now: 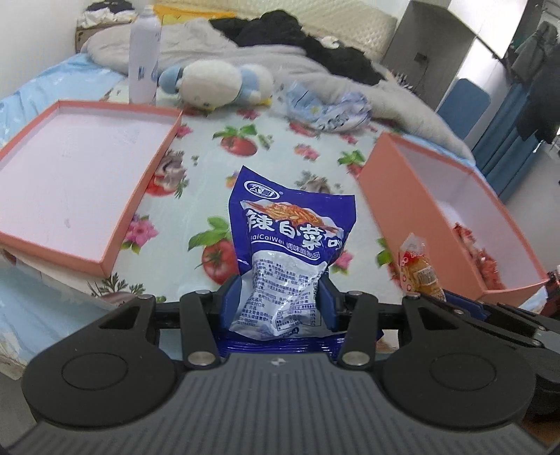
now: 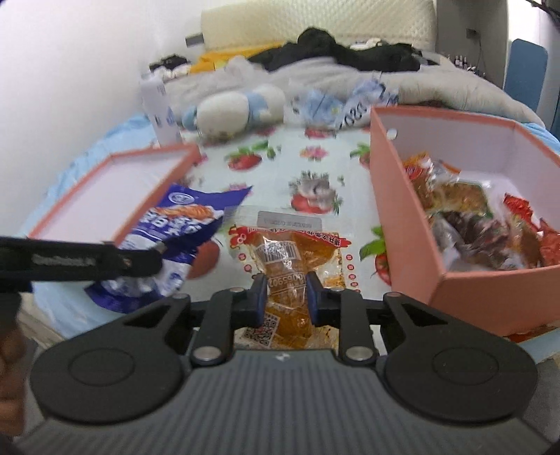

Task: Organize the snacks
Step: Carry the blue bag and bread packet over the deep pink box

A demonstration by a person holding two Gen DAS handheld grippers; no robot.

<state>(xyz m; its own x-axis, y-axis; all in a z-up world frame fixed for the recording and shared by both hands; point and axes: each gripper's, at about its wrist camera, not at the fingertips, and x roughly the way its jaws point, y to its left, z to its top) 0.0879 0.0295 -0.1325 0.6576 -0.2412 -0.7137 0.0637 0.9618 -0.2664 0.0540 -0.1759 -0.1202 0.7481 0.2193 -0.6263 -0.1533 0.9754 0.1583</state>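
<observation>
Gripping a blue pack (image 1: pixel 287 245), the left gripper (image 1: pixel 281 301) has its jaws clamped on the crumpled lower half of the bag, which stands up between the blue pads (image 1: pixel 329 301) above the flowered sheet (image 1: pixel 266 140). From the right wrist view the same pack (image 2: pixel 182 224) hangs at the left, in front of the lid's near corner. The right gripper (image 2: pixel 284 297) has its jaws closed on a clear pack (image 2: pixel 290 252) of orange-brown snack with red print, held above the sheet (image 2: pixel 280 164) just left of the box (image 2: pixel 395 210). In the left wrist view that pack (image 1: pixel 418 269) shows at the right, close to the box's near wall (image 1: pixel 388 196). The box is pink outside and white inside, and it already holds several packs (image 2: pixel 483 224) in red, brown and orange wrappers piled against its near side. Its shallow lid (image 1: pixel 105 245) lies upturned on the left side of the bed, white inside with a pink rim. Farther back sit a white and blue plush (image 1: pixel 217 82), a tall white bottle (image 1: pixel 143 52) just left of it, and a crumpled blue and white wrapper (image 1: pixel 329 108) to the right. Behind these, a grey blanket (image 1: pixel 196 45) and dark clothes (image 1: pixel 280 28) are heaped toward the headboard.
</observation>
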